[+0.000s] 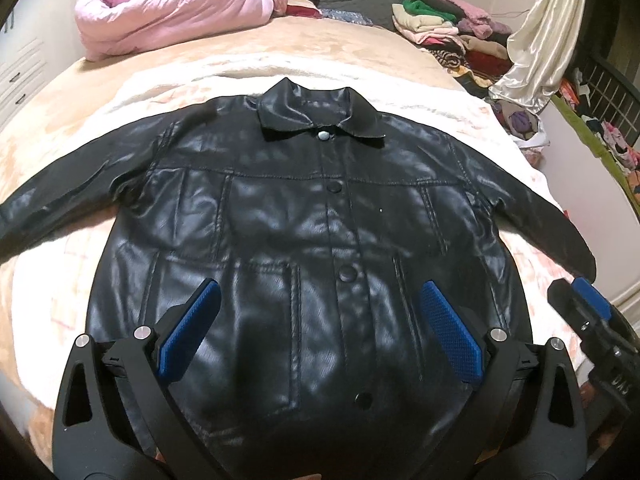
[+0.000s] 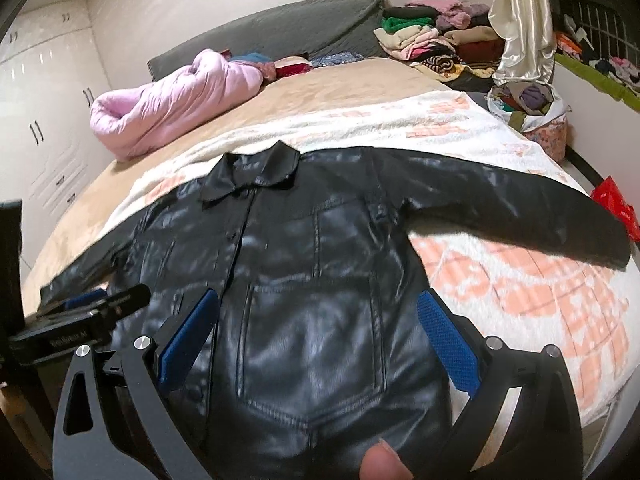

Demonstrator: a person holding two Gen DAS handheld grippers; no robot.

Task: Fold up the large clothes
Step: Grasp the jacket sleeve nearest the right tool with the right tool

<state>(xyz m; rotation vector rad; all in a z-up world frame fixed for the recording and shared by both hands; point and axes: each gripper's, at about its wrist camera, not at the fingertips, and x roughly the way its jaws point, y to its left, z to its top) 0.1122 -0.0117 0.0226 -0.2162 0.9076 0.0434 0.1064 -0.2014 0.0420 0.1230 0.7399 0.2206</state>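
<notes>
The black leather jacket point(image 1: 304, 240) lies flat and front-up on the white-and-orange patterned blanket point(image 1: 472, 120) covering the bed, buttoned closed, collar point(image 1: 320, 114) toward the headboard and both sleeves extended outward to either side. The left gripper point(image 1: 320, 332) is positioned above the lower front panel with its blue-padded fingers point(image 1: 188, 332) spread wide and holding nothing; the right gripper point(image 2: 320, 340) is likewise fully spread above the hem-side pocket area, gripping nothing. A rolled pink quilt point(image 2: 172, 100) and stacked folded clothes point(image 2: 432, 36) sit at the far end of the bed, well apart from the jacket.
</notes>
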